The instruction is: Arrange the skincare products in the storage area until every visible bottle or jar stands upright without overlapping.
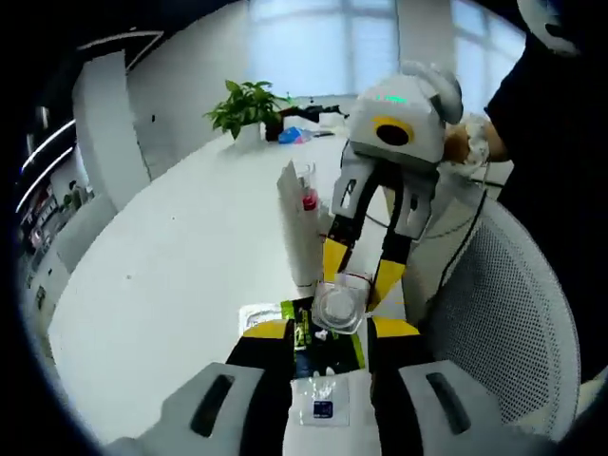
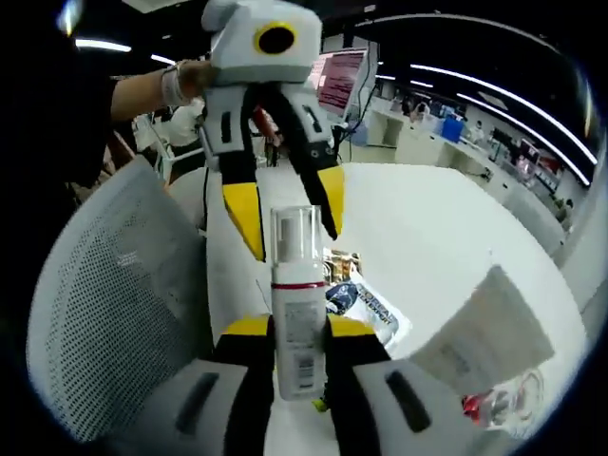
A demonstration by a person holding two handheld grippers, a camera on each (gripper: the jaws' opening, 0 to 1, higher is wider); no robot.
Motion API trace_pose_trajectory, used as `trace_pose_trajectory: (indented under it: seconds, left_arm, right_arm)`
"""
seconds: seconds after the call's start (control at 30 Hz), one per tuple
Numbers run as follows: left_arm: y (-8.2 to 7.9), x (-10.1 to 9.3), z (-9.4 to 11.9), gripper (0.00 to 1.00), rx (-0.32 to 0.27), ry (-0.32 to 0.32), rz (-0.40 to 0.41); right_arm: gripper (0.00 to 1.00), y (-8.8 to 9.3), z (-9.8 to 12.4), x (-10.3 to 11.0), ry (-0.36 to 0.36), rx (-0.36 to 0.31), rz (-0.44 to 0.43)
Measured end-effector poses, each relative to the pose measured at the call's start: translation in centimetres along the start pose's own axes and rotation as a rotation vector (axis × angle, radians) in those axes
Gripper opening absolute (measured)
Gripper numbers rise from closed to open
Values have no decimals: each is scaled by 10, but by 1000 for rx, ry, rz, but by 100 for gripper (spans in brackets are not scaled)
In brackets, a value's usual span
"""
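A white pump bottle point(image 2: 296, 323) with a clear cap stands between my two grippers, which face each other. My right gripper point(image 2: 299, 331) is shut on the bottle's body near its base. In the left gripper view the clear cap point(image 1: 337, 304) points at the camera, with the right gripper point(image 1: 359, 280) behind it. My left gripper point(image 1: 330, 328) is open, its yellow-tipped fingers point(image 2: 242, 214) flanking the cap without closing on it. A white tube point(image 1: 299, 228) stands on the table, and a small clear container with a red part point(image 1: 307, 197) sits behind it.
The white table point(image 1: 180, 256) stretches away to a potted plant point(image 1: 249, 106). A printed sachet point(image 2: 366, 304) lies flat under the bottle. A grey mesh chair point(image 1: 518, 304) stands at the table's edge, and a person's hand point(image 2: 185, 81) holds the left gripper.
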State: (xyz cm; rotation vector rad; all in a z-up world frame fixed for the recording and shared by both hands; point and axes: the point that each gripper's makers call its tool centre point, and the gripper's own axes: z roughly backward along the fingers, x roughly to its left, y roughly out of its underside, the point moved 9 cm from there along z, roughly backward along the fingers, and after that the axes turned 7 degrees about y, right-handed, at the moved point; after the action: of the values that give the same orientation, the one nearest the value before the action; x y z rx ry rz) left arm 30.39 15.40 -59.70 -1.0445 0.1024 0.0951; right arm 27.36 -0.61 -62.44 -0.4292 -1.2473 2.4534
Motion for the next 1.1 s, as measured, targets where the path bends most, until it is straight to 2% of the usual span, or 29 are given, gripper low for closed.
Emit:
trace_pose_trajectory:
  seconds: [0.03,0.07,0.1,0.13,0.17,0.2,0.27,0.3,0.37,0.47,0.6,0.67,0.73,0.83,0.97,1.07,1.1]
  left_arm:
    - [-2,0,-4,24,-57,15,20]
    - [-2,-1,-5,23,-73,21,26]
    - [-6,-3,-11,23,-136,55,54]
    - [-8,-4,-15,23,-159,72,61]
    - [-8,-5,-16,21,-167,79,65]
    - [-11,-7,-21,21,-191,115,87]
    - [-13,-6,-28,21,-217,120,92]
    - [-15,-7,-31,21,-231,129,89]
    - [-23,-11,-39,19,-285,140,137]
    - [-28,-13,-49,18,-310,141,168]
    - [-28,-15,-61,17,-270,111,160]
    - [-28,-15,-64,17,-256,99,168]
    - [-25,-15,-68,16,-205,72,158]
    - [-21,-17,-76,16,-145,51,145]
    - [-17,-15,-89,16,-111,3,136]
    - [-18,-12,-98,16,-94,-11,140]
    - [-18,-12,-102,16,-71,-19,128]
  right_arm:
    - [19,2,3,0,-12,-9,-25]
    - [19,4,5,-1,-17,-23,-45]
    - [19,6,9,-2,-18,-52,-79]
    - [19,7,12,-1,-33,-64,-97]
    - [19,8,14,-1,-44,-79,-113]
    - [20,10,17,-2,-50,-107,-143]
    - [20,13,22,-2,-72,-136,-179]
    - [20,15,24,-3,-72,-141,-204]
    - [20,20,28,-5,-72,-147,-208]
    - [20,22,30,-6,-56,-144,-213]
    - [22,29,31,-9,-21,-85,-191]
    - [23,31,33,-10,-9,-78,-196]
    - [27,34,37,-12,0,-73,-198]
    - [24,36,45,-13,10,-67,-185]
    - [25,40,59,-16,36,-49,-170]
    - [25,39,68,-19,53,-50,-153]
    - [24,38,70,-19,53,-58,-152]
